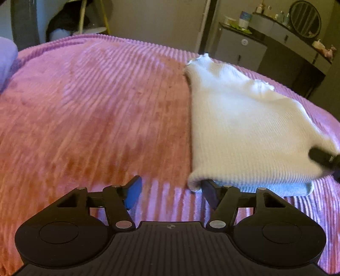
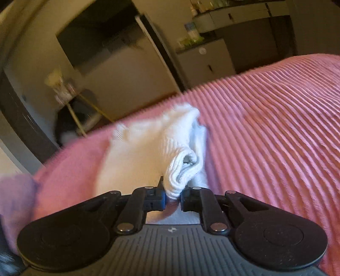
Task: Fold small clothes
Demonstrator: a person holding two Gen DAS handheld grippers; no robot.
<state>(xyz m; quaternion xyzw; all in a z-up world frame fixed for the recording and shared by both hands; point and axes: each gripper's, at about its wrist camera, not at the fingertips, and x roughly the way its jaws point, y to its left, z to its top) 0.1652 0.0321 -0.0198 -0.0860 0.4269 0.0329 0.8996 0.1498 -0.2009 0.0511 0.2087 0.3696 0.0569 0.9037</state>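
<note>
A white ribbed knit garment [image 1: 244, 131] lies folded over on the pink ribbed bedspread [image 1: 95, 110], on the right of the left wrist view. My left gripper [image 1: 170, 191] is open and empty; its right finger [image 1: 210, 191] touches the garment's near left corner. My right gripper [image 2: 172, 196] is shut on a bunched edge of the white garment [image 2: 153, 152] and holds it a little above the bed. A dark tip of the right gripper [image 1: 323, 158] shows at the garment's right edge in the left wrist view.
A lilac pillow [image 1: 6, 61] lies at the bed's far left. Beyond the bed stand a dark dresser with a round mirror [image 1: 306, 19], a white cabinet [image 1: 240, 48] and a small side table [image 2: 70, 106].
</note>
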